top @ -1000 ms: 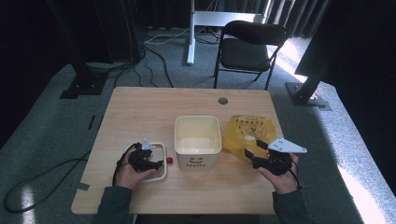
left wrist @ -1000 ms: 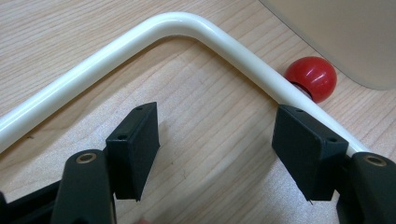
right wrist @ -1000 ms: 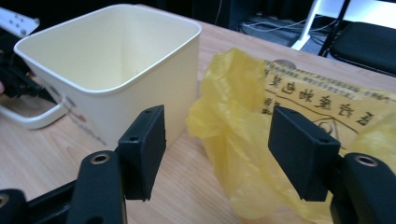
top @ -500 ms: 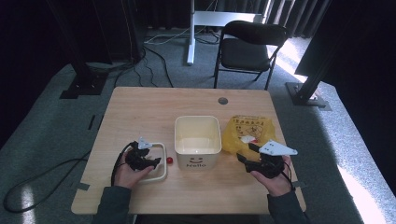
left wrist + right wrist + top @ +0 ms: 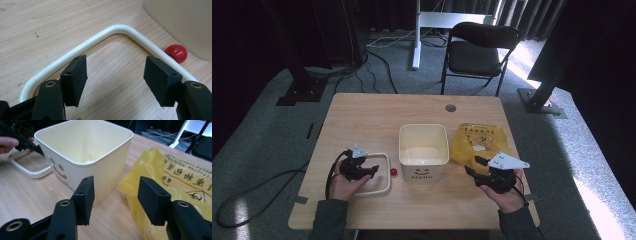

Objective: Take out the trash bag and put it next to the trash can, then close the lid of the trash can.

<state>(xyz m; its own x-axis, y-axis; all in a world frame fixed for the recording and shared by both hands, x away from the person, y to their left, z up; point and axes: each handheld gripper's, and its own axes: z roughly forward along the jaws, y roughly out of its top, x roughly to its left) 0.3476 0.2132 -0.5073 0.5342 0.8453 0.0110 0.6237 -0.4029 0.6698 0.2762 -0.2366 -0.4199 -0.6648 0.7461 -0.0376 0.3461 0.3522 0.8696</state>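
a: the right tool (image 5: pixel 473 166), jaws spread and empty, has drawn in toward the yellow bag (image 5: pixel 481 142) beside the cream bin (image 5: pixel 423 151), perhaps lining up a grab.
b: the left tool (image 5: pixel 116 75), also spread, hovers over the white ring (image 5: pixel 82 47) on the worktop (image 5: pixel 372 115).
a: its own view shows the red ball (image 5: pixel 177 53) against the ring's outside; from above, that contact is hard to judge.

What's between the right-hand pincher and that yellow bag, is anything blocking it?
Nothing visible blocks it. The right gripper has its jaws open, and in its own view the yellow bag lies just ahead on the bare table. The cream bin stands beside the bag, toward the other jaw, not across the path.
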